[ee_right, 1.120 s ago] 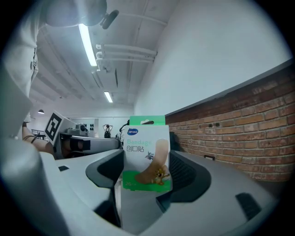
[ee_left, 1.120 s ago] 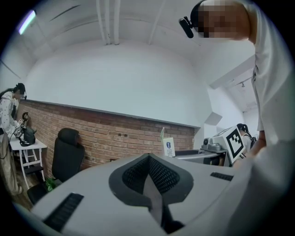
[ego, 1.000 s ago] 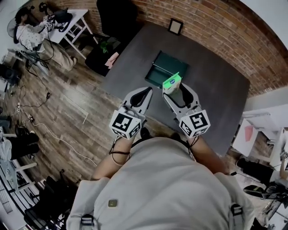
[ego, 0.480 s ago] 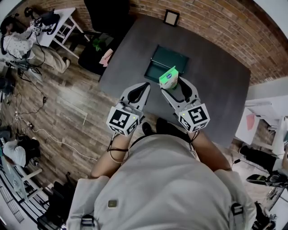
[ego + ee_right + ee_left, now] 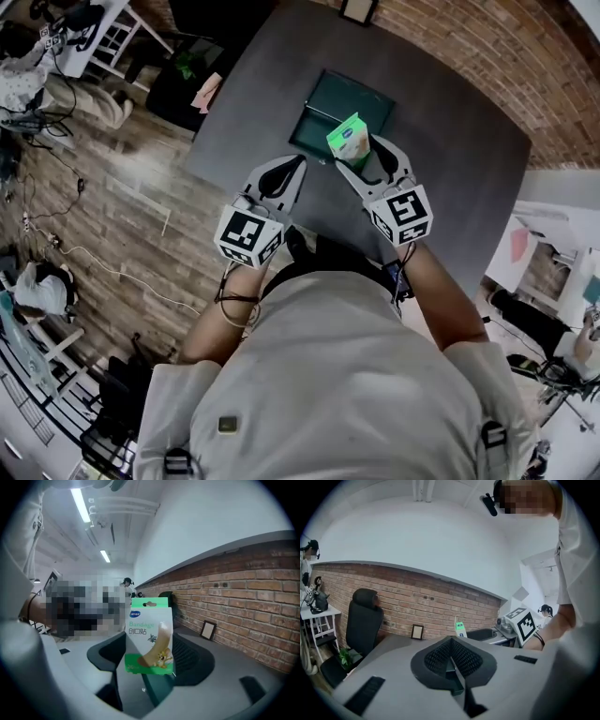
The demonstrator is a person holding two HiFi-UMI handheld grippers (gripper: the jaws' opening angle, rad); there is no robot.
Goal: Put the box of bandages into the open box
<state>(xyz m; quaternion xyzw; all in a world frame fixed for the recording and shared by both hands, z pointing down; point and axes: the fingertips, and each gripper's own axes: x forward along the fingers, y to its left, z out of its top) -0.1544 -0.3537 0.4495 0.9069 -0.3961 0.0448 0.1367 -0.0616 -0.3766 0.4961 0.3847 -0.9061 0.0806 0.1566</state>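
My right gripper point(image 5: 359, 155) is shut on a green and white box of bandages point(image 5: 348, 141), held upright above the dark table point(image 5: 450, 159). In the right gripper view the box of bandages point(image 5: 149, 635) fills the space between the jaws of the right gripper point(image 5: 146, 677). The open dark green box point(image 5: 339, 110) lies on the table just beyond the bandages. My left gripper point(image 5: 294, 167) hovers left of it, shut and holding nothing; in its own view the left gripper point(image 5: 454, 665) has its jaws together, and the box of bandages point(image 5: 460, 628) shows far off.
A small picture frame point(image 5: 353, 9) stands at the table's far edge by the brick wall point(image 5: 487, 56). A black office chair point(image 5: 363, 620) sits at the left. Wooden floor point(image 5: 122, 187) with cables and a white side table point(image 5: 94, 33) lie left of the table.
Both grippers have moved forward toward the open box; the bandage box has travelled with the right gripper and now sits at the open box's near edge.
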